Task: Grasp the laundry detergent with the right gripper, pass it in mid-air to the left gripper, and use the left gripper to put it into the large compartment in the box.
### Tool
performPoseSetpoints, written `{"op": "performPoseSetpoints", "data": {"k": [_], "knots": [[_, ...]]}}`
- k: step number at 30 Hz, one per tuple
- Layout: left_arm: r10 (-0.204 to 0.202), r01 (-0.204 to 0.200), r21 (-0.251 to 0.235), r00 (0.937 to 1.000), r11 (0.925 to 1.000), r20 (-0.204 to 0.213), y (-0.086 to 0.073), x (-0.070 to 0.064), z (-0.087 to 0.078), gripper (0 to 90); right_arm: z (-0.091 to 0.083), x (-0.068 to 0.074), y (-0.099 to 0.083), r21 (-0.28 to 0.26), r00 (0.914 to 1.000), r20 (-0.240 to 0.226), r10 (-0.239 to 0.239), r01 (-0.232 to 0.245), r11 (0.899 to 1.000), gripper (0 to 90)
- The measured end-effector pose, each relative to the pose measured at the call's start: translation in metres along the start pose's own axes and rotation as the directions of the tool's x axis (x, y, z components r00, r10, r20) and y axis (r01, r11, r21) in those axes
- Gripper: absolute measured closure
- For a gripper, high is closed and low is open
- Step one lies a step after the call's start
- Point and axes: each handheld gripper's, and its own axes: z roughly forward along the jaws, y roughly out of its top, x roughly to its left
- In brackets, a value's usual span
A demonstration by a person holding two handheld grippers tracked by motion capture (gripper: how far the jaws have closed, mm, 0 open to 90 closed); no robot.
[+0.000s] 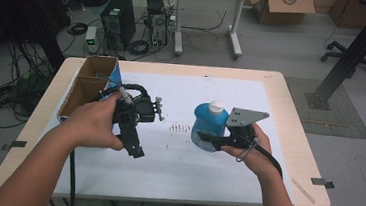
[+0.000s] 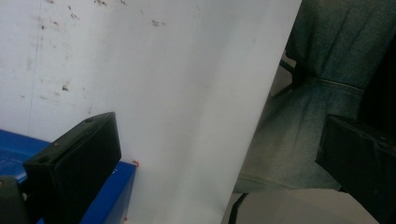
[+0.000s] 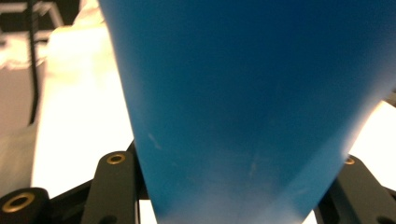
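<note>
A blue bottle with a white cap is right of the table's middle, and my right gripper is shut on its lower body. In the right gripper view the blue bottle stands close between the two black jaws of the right gripper. My left gripper is held left of centre above the white sheet, turned back toward the person. In its own view the left gripper is open, its jaws far apart with nothing between them. A blue surface lies beside its left jaw.
An open cardboard box with a blue outer side stands at the back left of the table. Small brown specks lie on the white sheet between the hands. The person's jeans show past the sheet's near edge.
</note>
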Motion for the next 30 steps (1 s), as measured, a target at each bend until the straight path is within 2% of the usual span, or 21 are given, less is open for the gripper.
{"op": "performPoseSetpoints", "data": {"k": [1, 5, 6, 7, 9, 10, 11, 12, 14, 15, 20, 22, 23, 26, 28, 29, 30], "knots": [[0.0, 0.0, 0.0, 1.0, 1.0, 0.0, 0.0, 0.0, 0.0, 0.2, 0.0, 0.0, 0.0, 0.0, 1.0, 0.0, 0.0, 0.0, 1.0, 45.6], [0.009, -0.009, 0.006, 1.0, 0.9999, 0.0, 0.005, -0.002, -0.002, 0.2, 0.005, 0.008, 0.001, 0.031, 0.996, -0.076, -0.046, 0.048, 0.998, 45.6], [0.013, -0.013, 0.01, 0.9999, 0.9999, 0.0, 0.008, -0.003, -0.003, 0.2, 0.008, 0.011, 0.001, 0.025, 0.9917, -0.116, -0.057, 0.06, 0.998, 45.6], [0.013, -0.013, 0.01, 0.9999, 0.9999, 0.0, 0.008, -0.003, -0.003, 0.2, 0.008, 0.011, 0.001, 0.025, 0.9917, -0.116, -0.057, 0.06, 0.998, 45.6], [0.02, -0.02, 0.014, 0.9998, 0.9997, 0.0, 0.012, -0.004, -0.004, 0.2, 0.013, 0.015, 0.002, 0.023, 0.9849, -0.159, -0.07, 0.074, 0.997, 45.5], [0.026, -0.026, 0.016, 0.9997, 0.9995, 0.0, 0.015, -0.006, -0.005, 0.2, 0.018, 0.019, 0.003, 0.025, 0.9783, -0.19, -0.082, 0.088, 0.996, 45.5], [0.026, -0.026, 0.016, 0.9997, 0.9995, 0.0, 0.015, -0.006, -0.005, 0.2, 0.018, 0.019, 0.003, 0.025, 0.9783, -0.19, -0.082, 0.088, 0.996, 45.5], [0.035, -0.035, 0.019, 0.9994, 0.9992, 0.001, 0.018, -0.007, -0.006, 0.2, 0.021, 0.021, 0.004, 0.025, 0.9743, -0.207, -0.089, 0.096, 0.995, 45.5], [0.044, -0.044, 0.022, 0.999, 0.9988, 0.004, 0.023, -0.009, -0.007, 0.2, 0.029, 0.025, 0.006, 0.02, 0.9624, -0.252, -0.102, 0.11, 0.994, 45.5], [0.044, -0.044, 0.022, 0.999, 0.9988, 0.004, 0.023, -0.009, -0.007, 0.2, 0.029, 0.025, 0.006, 0.02, 0.9624, -0.252, -0.102, 0.11, 0.994, 45.5], [0.055, -0.055, 0.03, 0.9985, 0.998, 0.002, 0.03, -0.01, -0.009, 0.2, 0.04, 0.031, 0.01, 0.006, 0.9455, -0.303, -0.119, 0.127, 0.992, 45.4], [0.062, -0.062, 0.036, 0.9981, 0.9975, 0.003, 0.034, -0.011, -0.01, 0.2, 0.047, 0.034, 0.014, -0.003, 0.9346, -0.329, -0.136, 0.143, 0.99, 45.4], [0.062, -0.062, 0.036, 0.9981, 0.9975, 0.003, 0.034, -0.011, -0.01, 0.2, 0.047, 0.034, 0.014, -0.003, 0.9346, -0.329, -0.136, 0.143, 0.99, 45.4], [0.072, -0.072, 0.039, 0.9974, 0.9966, 0.009, 0.039, -0.012, -0.009, 0.2, 0.053, 0.036, 0.016, -0.013, 0.9267, -0.348, -0.142, 0.147, 0.989, 45.4], [0.078, -0.078, 0.043, 0.9969, 0.996, 0.011, 0.042, -0.014, -0.009, 0.2, 0.059, 0.038, 0.017, -0.014, 0.9185, -0.367, -0.148, 0.154, 0.988, 45.4], [0.078, -0.078, 0.043, 0.9969, 0.996, 0.011, 0.042, -0.014, -0.009, 0.2, 0.059, 0.038, 0.017, -0.014, 0.9185, -0.367, -0.148, 0.154, 0.988, 45.4], [0.092, -0.092, 0.041, 0.9957, 0.9949, 0.013, 0.045, -0.014, -0.008, 0.2, 0.062, 0.039, 0.017, -0.015, 0.9136, -0.378, -0.15, 0.156, 0.988, 45.4]]}}
